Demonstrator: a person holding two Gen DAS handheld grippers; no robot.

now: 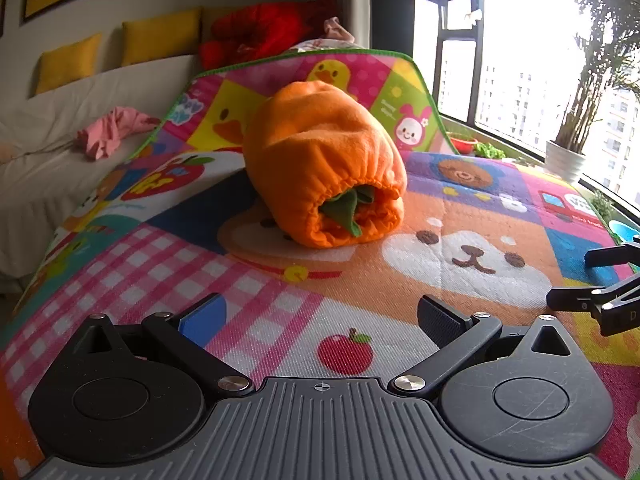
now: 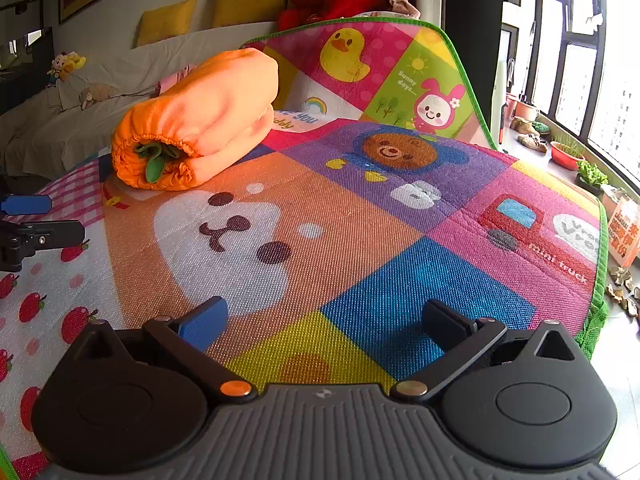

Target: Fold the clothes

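Observation:
An orange fleece garment [image 1: 320, 160] lies folded into a thick bundle on the colourful play mat [image 1: 460, 220], its elastic hem and a green inner piece facing me. The same orange bundle [image 2: 200, 120] sits at the upper left in the right wrist view. My left gripper [image 1: 322, 316] is open over the mat, well short of the bundle, with nothing between its fingers. My right gripper [image 2: 324, 318] is open too, above the mat [image 2: 380, 220] and to the right of the bundle. Each gripper shows at the edge of the other's view: right fingers [image 1: 600, 280], left fingers [image 2: 36, 220].
A white-covered sofa [image 1: 60, 140] with yellow cushions [image 1: 160, 34], a pink garment [image 1: 112, 130] and red bedding [image 1: 260, 32] stands behind the mat. Windows [image 1: 520, 60] and potted plants [image 1: 568, 152] line the right side. The mat's far end curls upward.

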